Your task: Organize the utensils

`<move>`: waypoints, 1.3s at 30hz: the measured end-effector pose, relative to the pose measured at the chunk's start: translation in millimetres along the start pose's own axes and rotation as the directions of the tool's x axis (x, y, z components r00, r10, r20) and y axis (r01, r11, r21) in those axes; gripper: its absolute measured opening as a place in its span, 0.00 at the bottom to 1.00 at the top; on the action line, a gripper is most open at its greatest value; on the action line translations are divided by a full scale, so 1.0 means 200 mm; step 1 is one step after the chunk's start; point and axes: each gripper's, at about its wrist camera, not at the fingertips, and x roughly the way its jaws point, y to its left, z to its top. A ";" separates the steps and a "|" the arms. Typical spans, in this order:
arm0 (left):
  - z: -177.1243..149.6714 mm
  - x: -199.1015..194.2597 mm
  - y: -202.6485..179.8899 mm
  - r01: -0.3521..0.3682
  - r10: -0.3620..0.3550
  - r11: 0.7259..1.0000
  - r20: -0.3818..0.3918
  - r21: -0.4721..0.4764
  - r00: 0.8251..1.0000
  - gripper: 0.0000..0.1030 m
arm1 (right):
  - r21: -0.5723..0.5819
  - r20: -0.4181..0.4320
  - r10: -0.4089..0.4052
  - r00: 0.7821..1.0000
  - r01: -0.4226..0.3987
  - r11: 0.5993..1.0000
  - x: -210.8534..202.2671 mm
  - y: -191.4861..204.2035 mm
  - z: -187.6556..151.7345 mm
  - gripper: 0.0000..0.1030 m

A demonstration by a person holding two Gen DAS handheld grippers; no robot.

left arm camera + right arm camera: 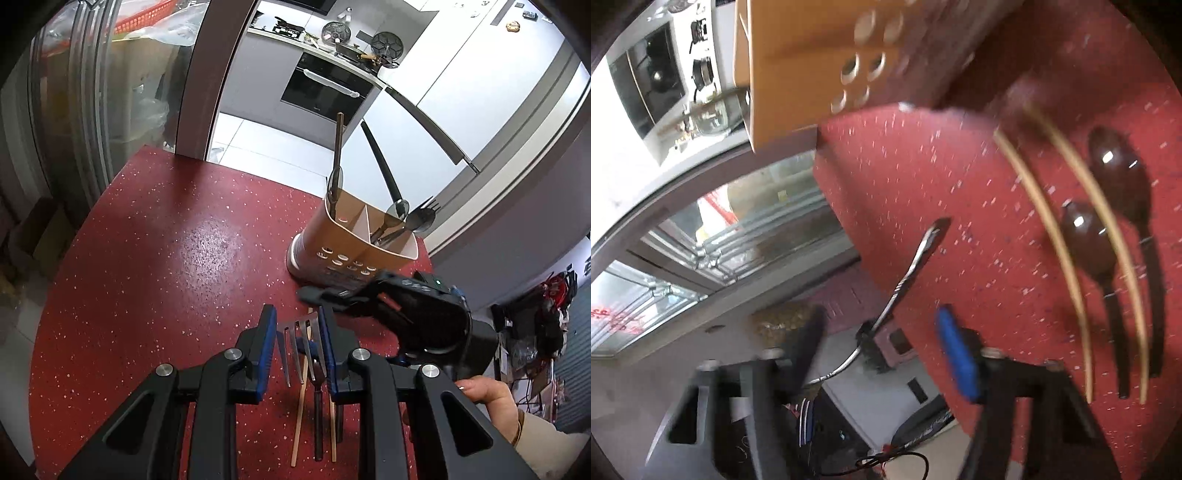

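Observation:
A tan utensil holder (351,240) with a white base stands on the red speckled table (147,277) and holds spoons (421,218) and long dark handles. My left gripper (297,314) hovers open over the table. Through its gap I see a steel fork (295,339), tines pointing down. Under the fork lie pale chopsticks (299,413) and a dark spoon (317,406). My right gripper (881,310) is open, jaws wide apart. The fork (912,266) slants edge-on between them, and I cannot tell what bears it. Two dark spoons (1086,236) and the chopsticks (1045,214) lie beside it.
The right gripper's black housing (424,310) sits just in front of the holder (812,55), with a person's hand (487,395) behind it. The table's far edge drops to a white tiled floor (266,136). A glass sliding door (92,110) stands at the left. The right wrist view is blurred.

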 end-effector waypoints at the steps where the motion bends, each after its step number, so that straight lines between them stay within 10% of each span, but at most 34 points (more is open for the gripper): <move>1: -0.01 0.00 0.00 0.004 -0.004 1.000 -0.006 0.002 1.000 0.44 | -0.015 -0.005 -0.003 1.000 0.003 1.000 0.01 0.02 -0.01 0.28; 5: -0.03 -0.02 0.00 0.004 -0.003 1.000 -0.013 0.024 1.000 0.44 | -0.120 0.088 -0.081 0.993 0.091 0.989 -0.02 0.17 -0.04 0.04; 15: -0.10 0.01 0.07 -0.054 0.055 0.998 -0.097 0.018 0.994 0.45 | -0.392 0.340 -0.140 0.930 0.276 0.878 -0.28 0.58 -0.07 0.02; 26: -0.05 0.04 0.08 -0.130 0.130 0.991 -0.077 0.004 0.988 0.45 | -0.561 0.700 -0.113 0.705 0.641 0.524 -0.37 1.21 -0.06 0.02; 37: -0.02 0.08 0.19 -0.251 0.249 0.968 -0.078 -0.010 0.965 0.45 | -0.579 0.742 -0.177 0.647 0.751 0.319 -0.14 1.13 0.09 0.02; 38: -0.02 0.09 0.19 -0.261 0.260 0.965 -0.082 -0.008 0.962 0.62 | -0.583 0.740 -0.192 0.645 0.756 0.297 -0.13 1.10 0.09 0.02; 39: -0.02 0.10 0.20 -0.277 0.275 0.961 -0.089 -0.006 0.957 1.00 | -0.587 0.738 -0.202 0.644 0.760 0.280 -0.12 1.08 0.08 0.02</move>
